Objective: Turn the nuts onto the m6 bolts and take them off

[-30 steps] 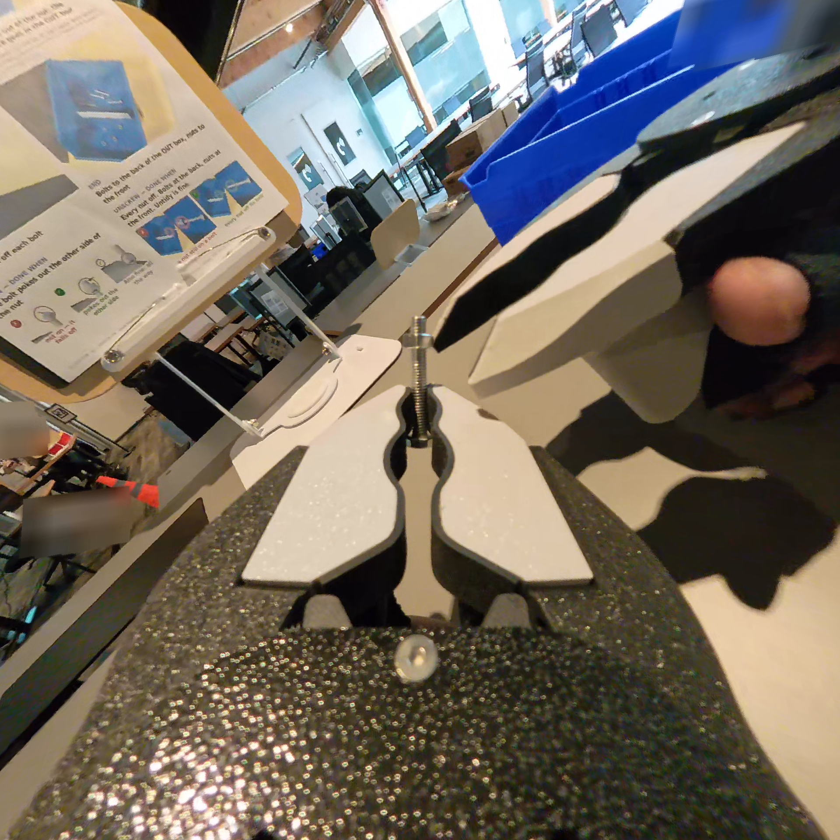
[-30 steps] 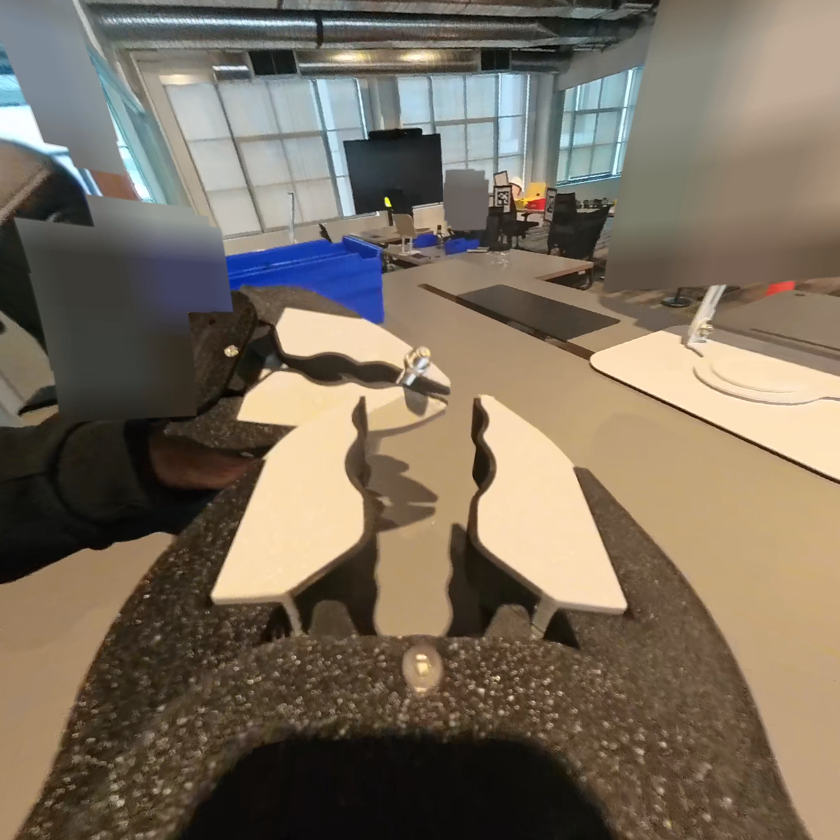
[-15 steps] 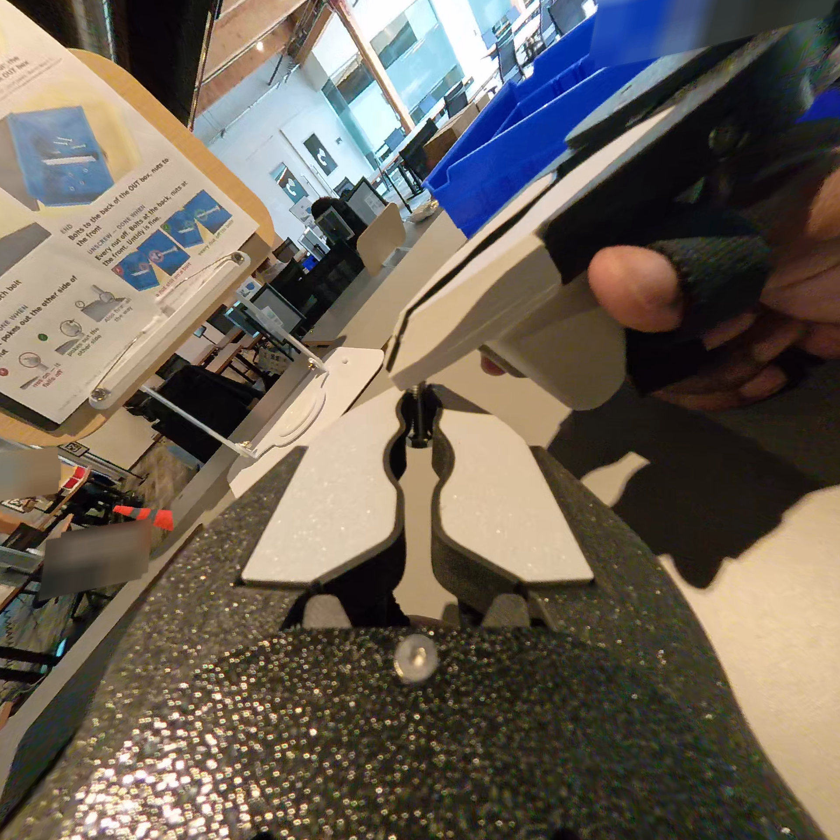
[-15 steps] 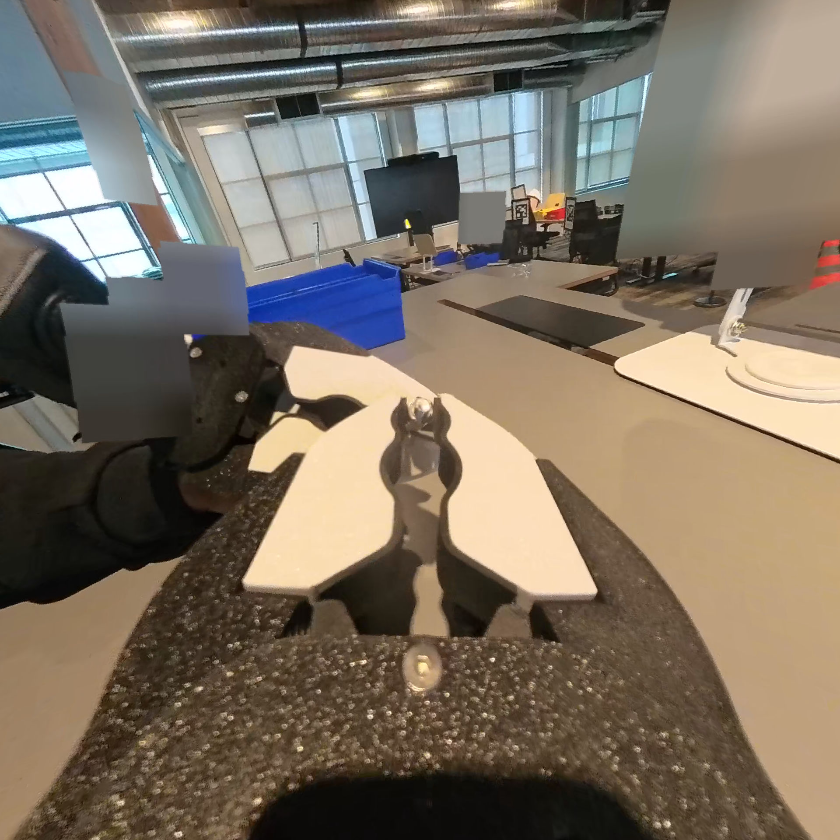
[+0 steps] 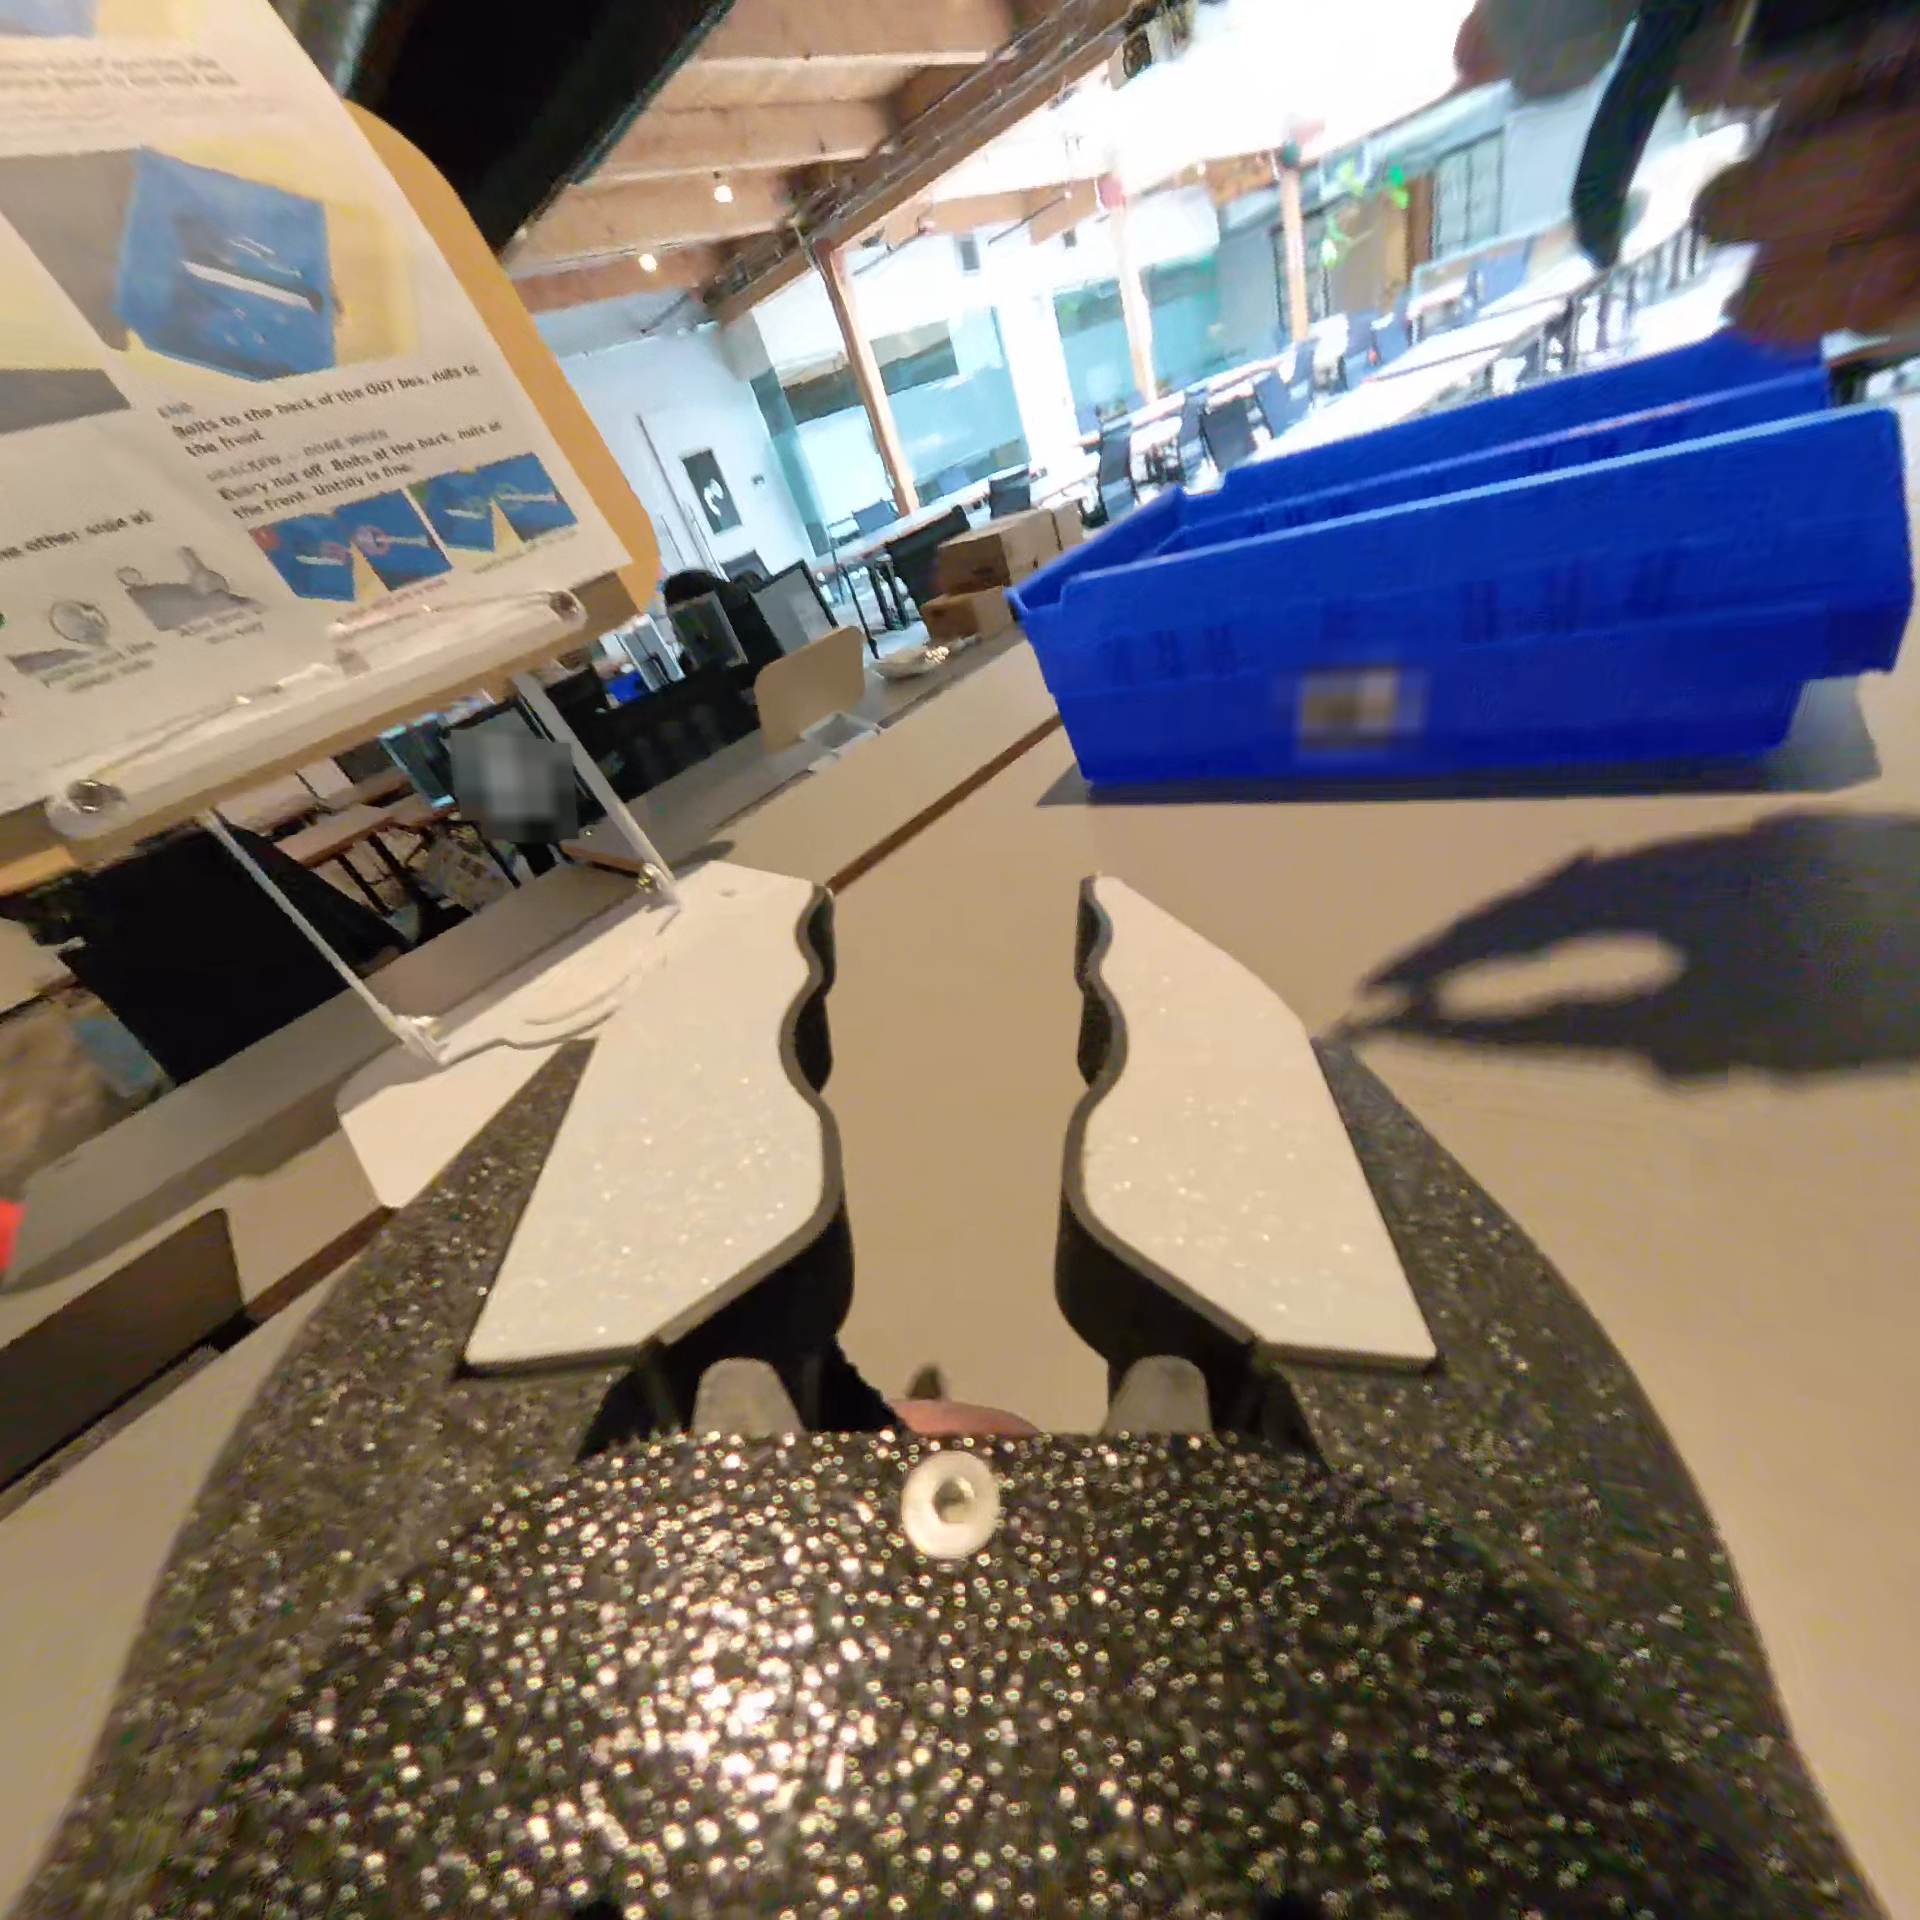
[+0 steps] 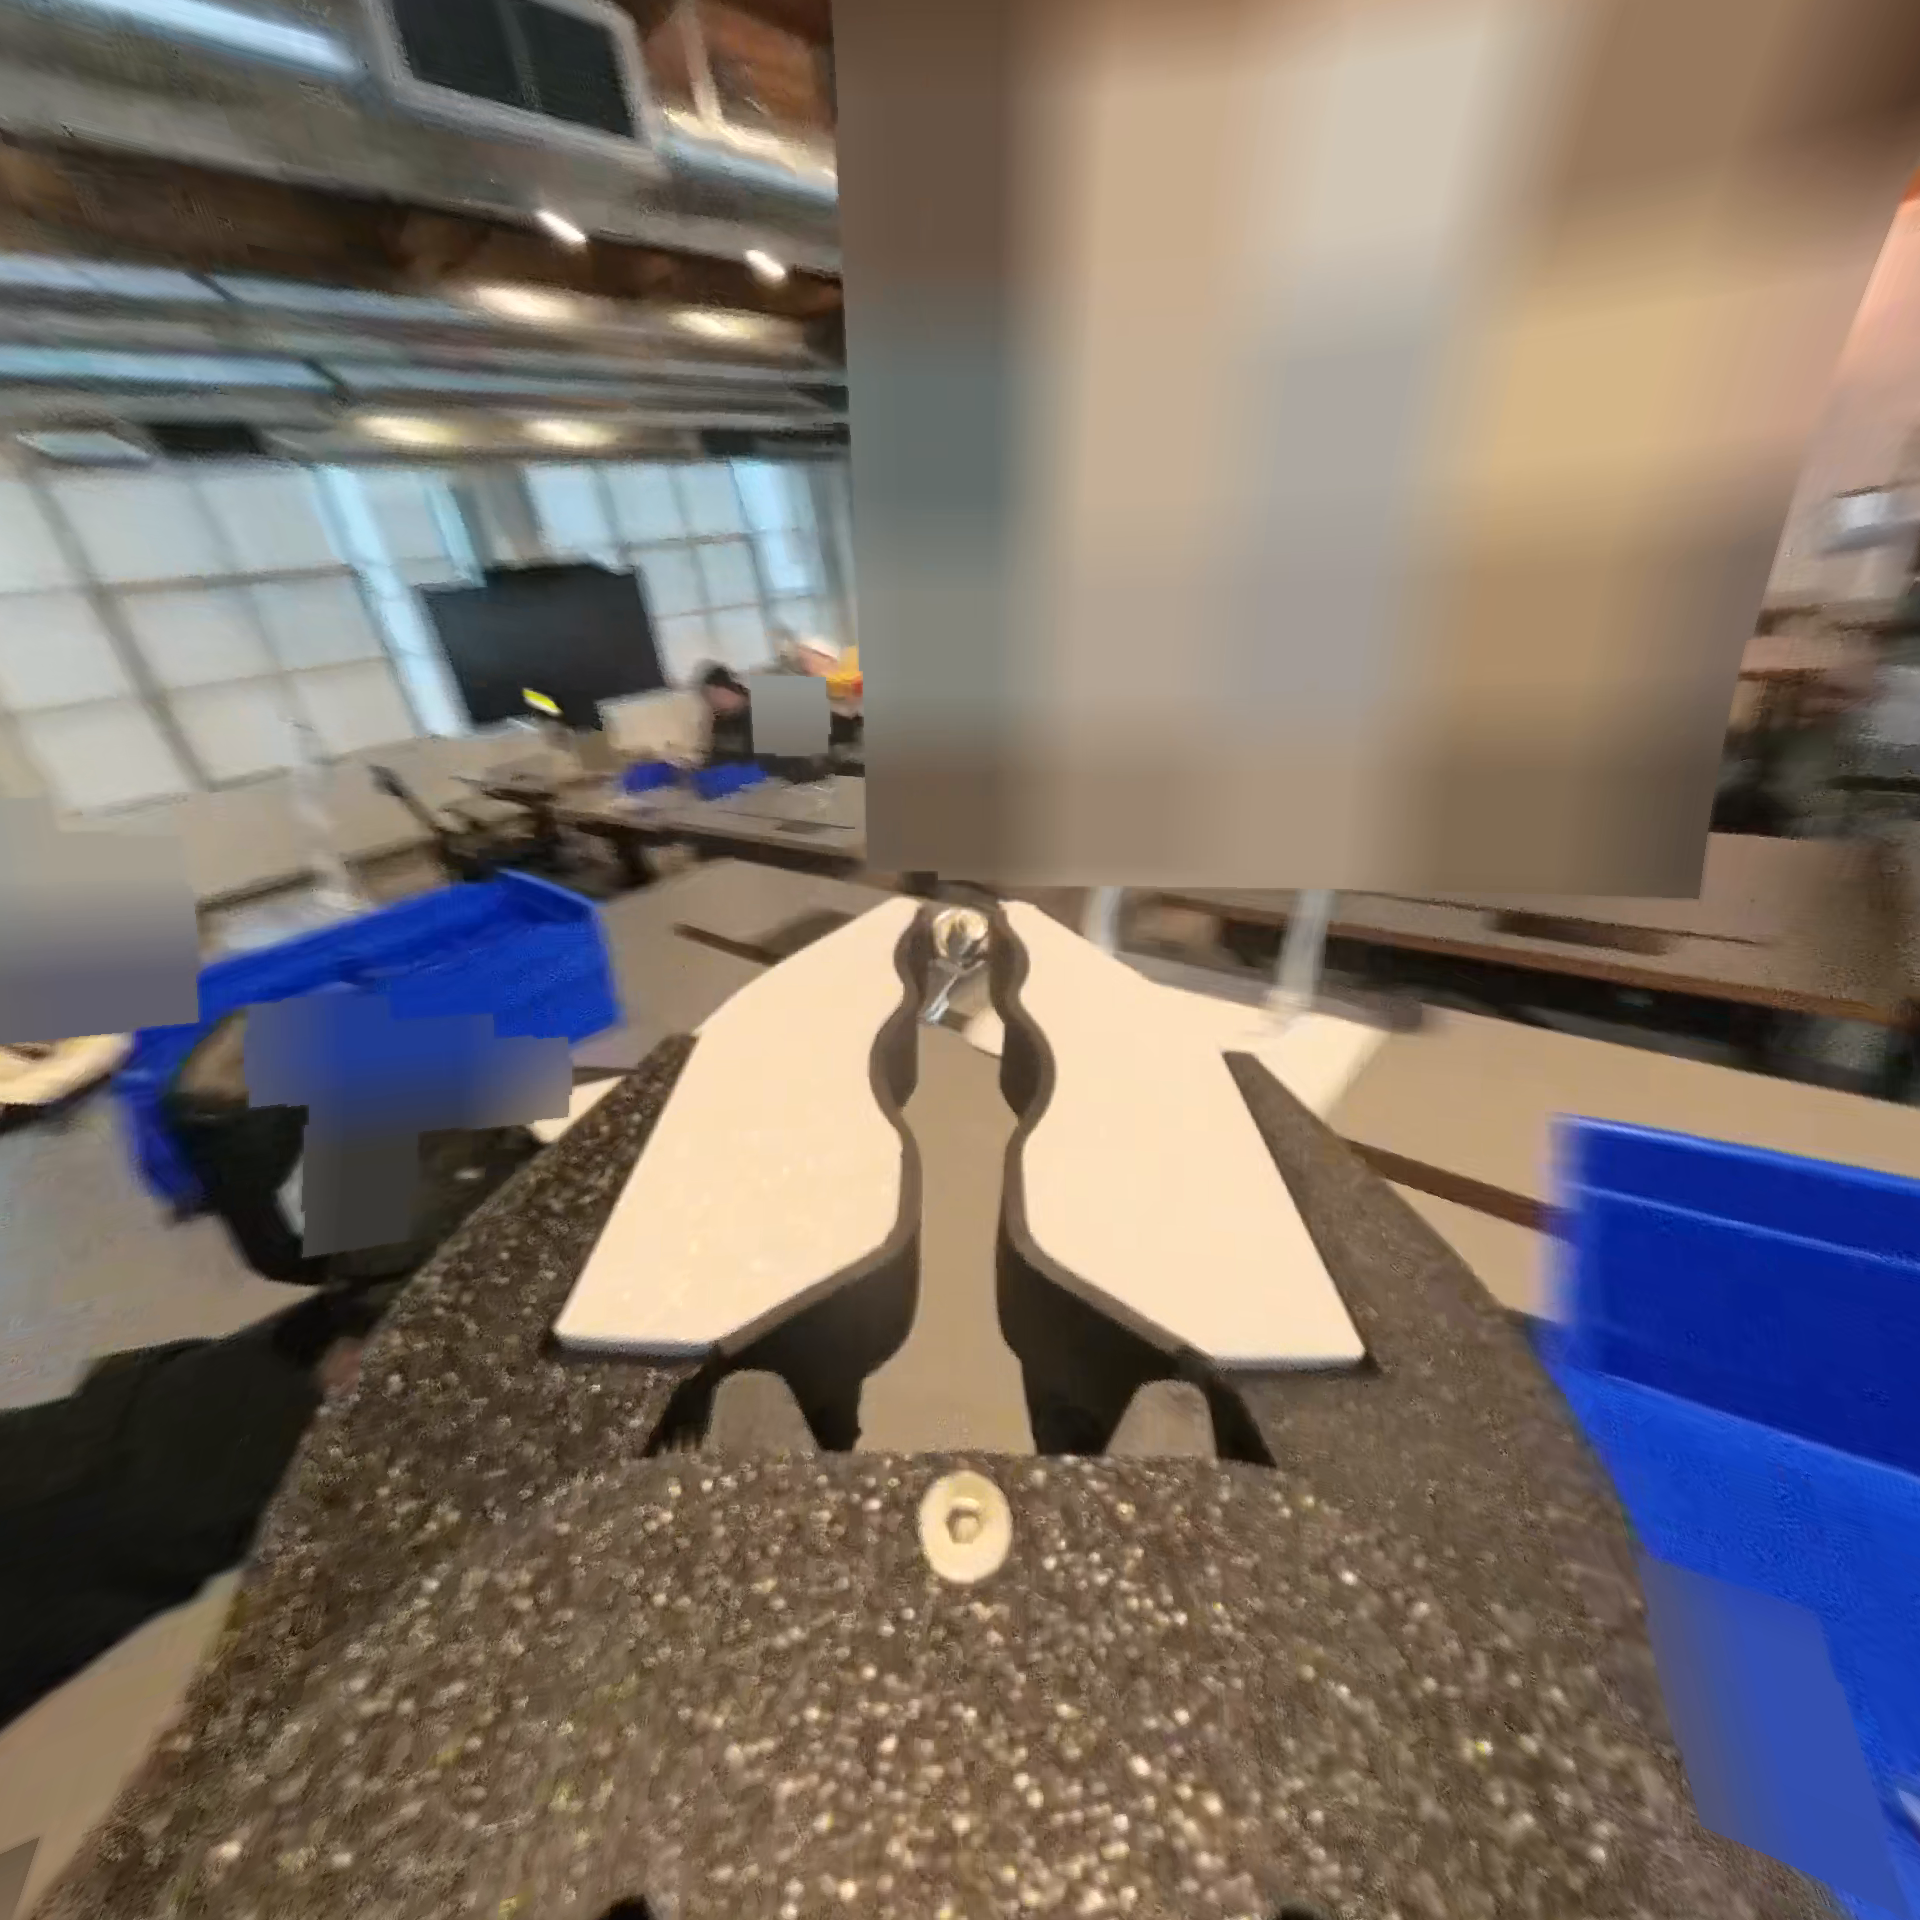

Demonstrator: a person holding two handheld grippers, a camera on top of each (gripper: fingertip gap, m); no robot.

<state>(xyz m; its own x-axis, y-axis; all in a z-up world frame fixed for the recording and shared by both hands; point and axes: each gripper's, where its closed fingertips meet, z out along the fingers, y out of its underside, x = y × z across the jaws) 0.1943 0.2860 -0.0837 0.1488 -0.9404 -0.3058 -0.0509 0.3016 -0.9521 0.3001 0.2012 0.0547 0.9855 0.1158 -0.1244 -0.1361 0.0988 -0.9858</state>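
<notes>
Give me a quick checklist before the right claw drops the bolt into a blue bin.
1. Right claw shut on the bolt: ok, pinched at the tips.
2. Nut off the bolt: cannot tell, picture blurred.
3. Left claw open and empty: ok.
4. Blue bin close at the right claw's side: ok.
5. Right claw over that bin: not ok, bin lies to its right.
6. Bin's inside free: cannot tell.
</notes>
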